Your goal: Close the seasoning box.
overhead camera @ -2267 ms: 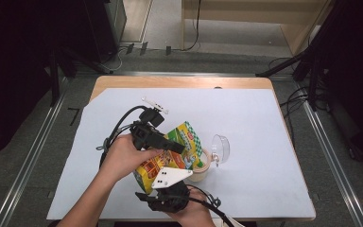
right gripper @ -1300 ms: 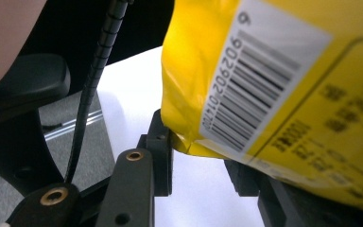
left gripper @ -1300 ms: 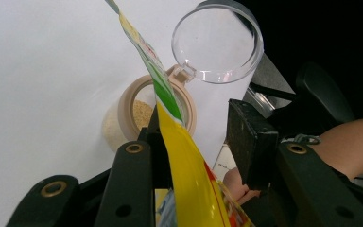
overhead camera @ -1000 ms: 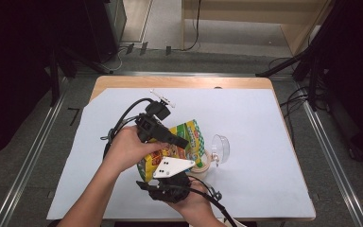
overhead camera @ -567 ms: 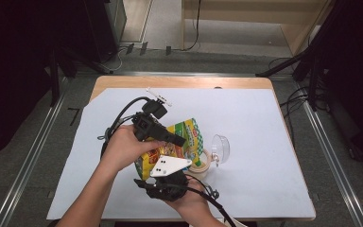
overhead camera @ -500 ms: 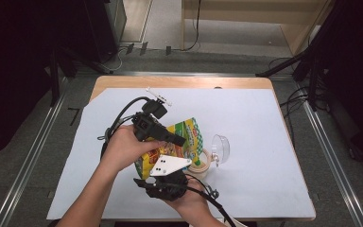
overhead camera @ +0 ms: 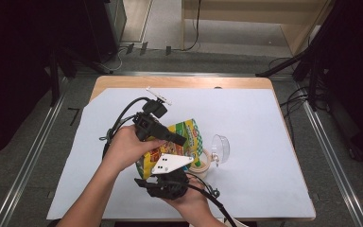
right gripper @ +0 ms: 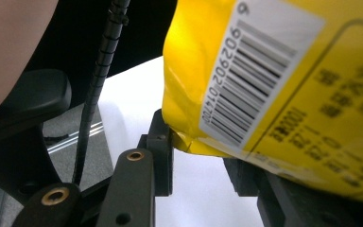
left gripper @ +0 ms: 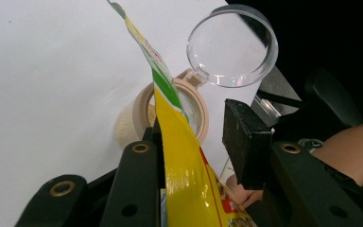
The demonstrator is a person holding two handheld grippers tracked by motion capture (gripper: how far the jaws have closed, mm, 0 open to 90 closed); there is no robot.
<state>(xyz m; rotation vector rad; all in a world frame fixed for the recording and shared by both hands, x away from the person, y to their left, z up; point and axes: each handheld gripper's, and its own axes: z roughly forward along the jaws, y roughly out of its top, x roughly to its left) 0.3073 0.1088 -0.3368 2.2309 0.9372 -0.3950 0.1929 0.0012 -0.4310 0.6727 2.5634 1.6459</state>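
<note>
Tilting at centre frame, the yellow packet (overhead camera: 179, 142) is pinched near its top by the left gripper (overhead camera: 182, 141) and low down by the right gripper (overhead camera: 170, 163), its mouth over the open jar (left gripper: 170, 113).

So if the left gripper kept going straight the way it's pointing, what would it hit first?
Probably the round beige container with its clear hinged lid open, just past the jaws of the left gripper, which has the yellow snack bag between them; depth is hard to judge.
</note>
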